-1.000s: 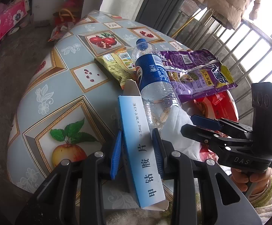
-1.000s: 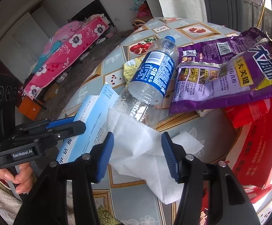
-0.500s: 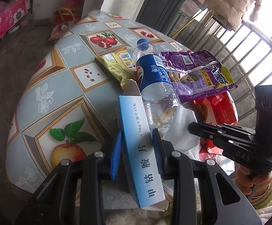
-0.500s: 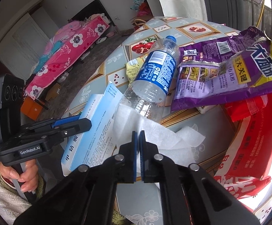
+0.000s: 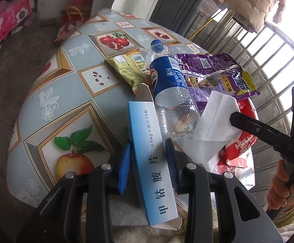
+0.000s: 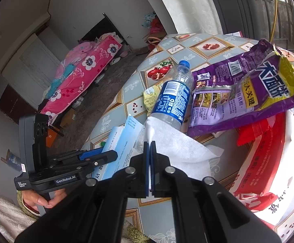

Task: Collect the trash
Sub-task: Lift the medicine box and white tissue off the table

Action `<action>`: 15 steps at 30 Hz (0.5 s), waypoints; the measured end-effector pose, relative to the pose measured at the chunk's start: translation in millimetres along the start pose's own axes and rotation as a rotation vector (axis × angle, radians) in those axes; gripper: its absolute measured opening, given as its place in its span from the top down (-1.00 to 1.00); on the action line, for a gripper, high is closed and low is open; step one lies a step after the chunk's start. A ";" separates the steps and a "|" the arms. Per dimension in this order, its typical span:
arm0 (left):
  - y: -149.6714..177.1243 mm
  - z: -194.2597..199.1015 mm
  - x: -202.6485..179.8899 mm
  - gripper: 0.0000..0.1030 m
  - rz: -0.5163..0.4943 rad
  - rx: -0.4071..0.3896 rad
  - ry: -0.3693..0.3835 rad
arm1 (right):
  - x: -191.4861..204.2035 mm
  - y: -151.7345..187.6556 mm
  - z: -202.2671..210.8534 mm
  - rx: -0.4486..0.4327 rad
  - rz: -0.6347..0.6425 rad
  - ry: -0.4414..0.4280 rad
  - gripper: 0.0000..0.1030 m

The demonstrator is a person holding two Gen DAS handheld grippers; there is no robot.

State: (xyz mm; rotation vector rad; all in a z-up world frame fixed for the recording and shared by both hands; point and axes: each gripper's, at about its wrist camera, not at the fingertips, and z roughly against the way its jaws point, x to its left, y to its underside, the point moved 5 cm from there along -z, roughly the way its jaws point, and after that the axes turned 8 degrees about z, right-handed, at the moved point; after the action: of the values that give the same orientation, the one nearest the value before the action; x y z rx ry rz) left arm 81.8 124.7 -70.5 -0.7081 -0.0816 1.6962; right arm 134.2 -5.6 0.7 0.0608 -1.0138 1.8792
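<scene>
My left gripper (image 5: pixel 147 162) is shut on a light blue medicine box (image 5: pixel 149 147) near the table's near edge; the box also shows in the right wrist view (image 6: pixel 122 141). My right gripper (image 6: pixel 150 154) is shut on a white tissue (image 6: pixel 177 147) and holds it lifted off the table beside the bottle; the tissue also shows in the left wrist view (image 5: pixel 213 125). An empty plastic bottle (image 5: pixel 171 93) with a blue label lies on the table between box and tissue.
A purple snack bag (image 6: pixel 248 93), a yellow wrapper (image 5: pixel 126 68) and a red-and-white bag (image 6: pixel 268 172) lie on the round table (image 5: pixel 55 93) with a fruit-print cloth. Window bars stand behind it. A bed with pink bedding (image 6: pixel 82 75) stands across the floor.
My right gripper closed on the white tissue and lifted it up off the table. My left gripper stayed shut on the medicine box.
</scene>
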 end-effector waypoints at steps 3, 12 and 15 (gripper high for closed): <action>-0.3 0.2 1.6 0.39 0.012 -0.003 0.002 | 0.5 -1.9 1.0 -0.004 -0.002 -0.006 0.99; 3.2 14.1 5.0 0.42 0.021 -0.032 0.000 | 7.4 -7.9 16.3 -0.035 0.001 -0.019 0.99; 3.6 21.7 5.4 0.43 0.022 -0.053 -0.003 | 10.9 -8.6 22.5 -0.049 0.002 -0.025 0.99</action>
State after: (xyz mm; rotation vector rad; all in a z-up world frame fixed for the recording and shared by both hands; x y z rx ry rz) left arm 67.6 135.6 -56.6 -0.7484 -0.1217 1.7214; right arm 126.8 -11.1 25.5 0.0550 -1.0772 1.8587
